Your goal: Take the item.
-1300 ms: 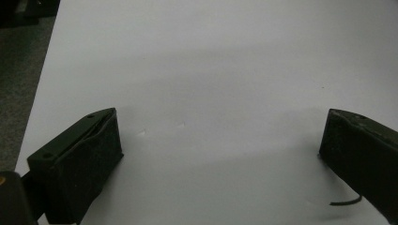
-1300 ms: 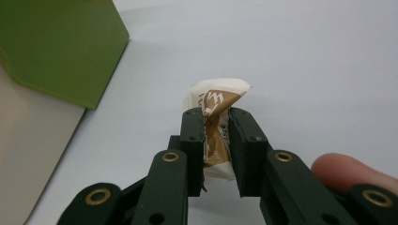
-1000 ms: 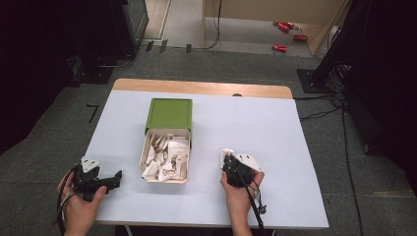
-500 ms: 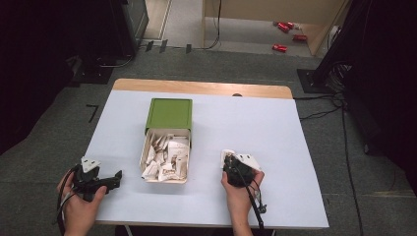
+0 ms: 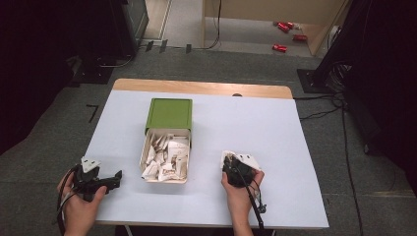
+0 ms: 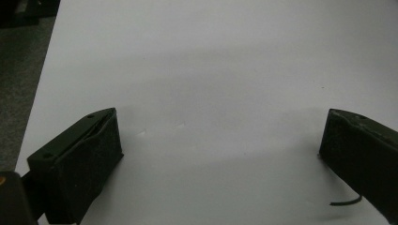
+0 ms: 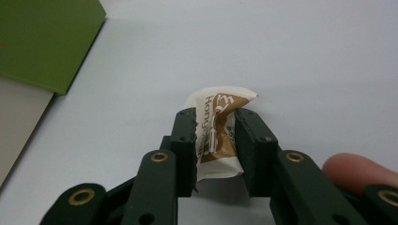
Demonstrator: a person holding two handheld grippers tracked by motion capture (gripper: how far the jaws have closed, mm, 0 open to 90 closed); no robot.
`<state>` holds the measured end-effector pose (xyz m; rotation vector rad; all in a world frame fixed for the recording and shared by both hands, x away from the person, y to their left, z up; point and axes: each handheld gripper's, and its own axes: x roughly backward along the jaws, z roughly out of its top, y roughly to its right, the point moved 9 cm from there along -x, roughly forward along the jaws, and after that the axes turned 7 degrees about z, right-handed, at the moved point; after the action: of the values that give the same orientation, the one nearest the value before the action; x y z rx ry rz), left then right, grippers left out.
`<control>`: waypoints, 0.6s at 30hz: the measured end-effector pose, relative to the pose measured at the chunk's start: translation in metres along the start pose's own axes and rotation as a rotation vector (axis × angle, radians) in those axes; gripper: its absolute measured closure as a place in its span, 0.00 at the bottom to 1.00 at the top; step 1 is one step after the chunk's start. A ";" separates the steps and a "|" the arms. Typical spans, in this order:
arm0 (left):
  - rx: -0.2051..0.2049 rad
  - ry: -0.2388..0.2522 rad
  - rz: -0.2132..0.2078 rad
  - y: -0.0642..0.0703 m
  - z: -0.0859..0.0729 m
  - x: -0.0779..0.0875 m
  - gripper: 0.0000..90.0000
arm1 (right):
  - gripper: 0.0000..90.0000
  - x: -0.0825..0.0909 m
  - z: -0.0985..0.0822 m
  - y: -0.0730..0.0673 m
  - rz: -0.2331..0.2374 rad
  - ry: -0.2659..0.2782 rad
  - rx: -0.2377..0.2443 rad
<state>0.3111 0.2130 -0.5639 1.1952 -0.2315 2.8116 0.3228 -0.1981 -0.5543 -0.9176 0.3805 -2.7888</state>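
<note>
1. The left gripper (image 5: 101,180) sits at about 7 o'clock on the white desk (image 5: 295,147), held in the person's left hand (image 5: 78,206); its fingers (image 6: 77,164) stand wide open over bare desk with nothing between them.
2. At the desk's centre lies an open box (image 5: 150,147) of white-and-brown packets (image 5: 167,157), its green lid (image 5: 169,114) just beyond it at 12 o'clock.
3. The right gripper (image 5: 231,162), at about 5 o'clock, rests in the right hand (image 5: 241,191). Its fingers (image 7: 185,140) have just been opening, yet a white-and-brown sachet (image 7: 218,131) sits between them, touching both pads, lying on the desk right of the box.
</note>
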 end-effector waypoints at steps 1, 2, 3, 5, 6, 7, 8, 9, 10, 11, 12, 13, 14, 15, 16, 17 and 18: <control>0.000 0.000 0.000 0.000 0.000 0.000 0.00 | 0.78 0.000 0.000 0.000 0.000 -0.001 -0.004; 0.000 0.000 0.000 0.000 0.000 0.000 0.00 | 0.77 0.000 0.000 0.000 0.001 0.000 -0.006; 0.000 0.000 0.000 0.000 0.000 0.000 0.00 | 0.76 0.000 0.001 0.001 -0.004 0.001 -0.007; 0.000 0.000 0.000 0.000 0.000 0.000 0.00 | 0.73 0.001 0.002 0.001 0.001 0.003 -0.006; 0.000 0.000 0.000 0.000 0.000 0.000 0.00 | 0.70 0.001 0.002 0.001 0.002 0.003 -0.010; 0.000 0.000 0.000 0.000 0.000 0.000 0.00 | 0.67 0.001 0.002 0.002 -0.001 0.005 -0.005; 0.000 0.000 0.000 0.000 0.000 0.000 0.00 | 0.67 0.001 0.002 0.002 -0.001 0.005 -0.005; 0.000 0.000 0.000 0.000 0.000 0.000 0.00 | 0.61 0.001 0.003 0.002 -0.003 0.002 -0.016; 0.000 0.000 0.000 0.000 0.000 0.000 0.00 | 0.61 0.001 0.003 0.002 -0.003 0.002 -0.016; 0.000 0.000 0.000 0.000 0.000 0.000 0.00 | 0.55 0.002 0.004 0.002 -0.013 0.001 -0.017; 0.000 0.000 0.000 0.000 0.000 0.000 0.00 | 0.55 0.002 0.004 0.002 -0.013 0.001 -0.017; 0.000 0.000 0.000 0.000 0.000 0.000 0.00 | 0.46 0.003 0.005 0.003 -0.030 0.006 -0.007; 0.000 0.000 0.000 0.000 0.000 0.000 0.00 | 0.46 0.003 0.005 0.003 -0.030 0.006 -0.007; 0.000 -0.001 0.000 0.000 0.000 0.000 0.00 | 0.34 0.004 0.006 0.004 -0.057 0.013 0.010; 0.000 -0.001 0.000 0.000 0.000 0.000 0.00 | 0.34 0.004 0.006 0.004 -0.057 0.013 0.010; 0.000 -0.001 0.000 0.000 0.000 0.000 0.00 | 0.29 0.005 0.007 0.004 -0.082 0.024 0.010; 0.000 -0.001 0.000 0.000 0.000 0.000 0.00 | 0.29 0.005 0.007 0.004 -0.082 0.024 0.010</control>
<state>0.3111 0.2130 -0.5639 1.1959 -0.2313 2.8110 0.3232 -0.2049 -0.5469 -0.9183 0.3401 -2.8757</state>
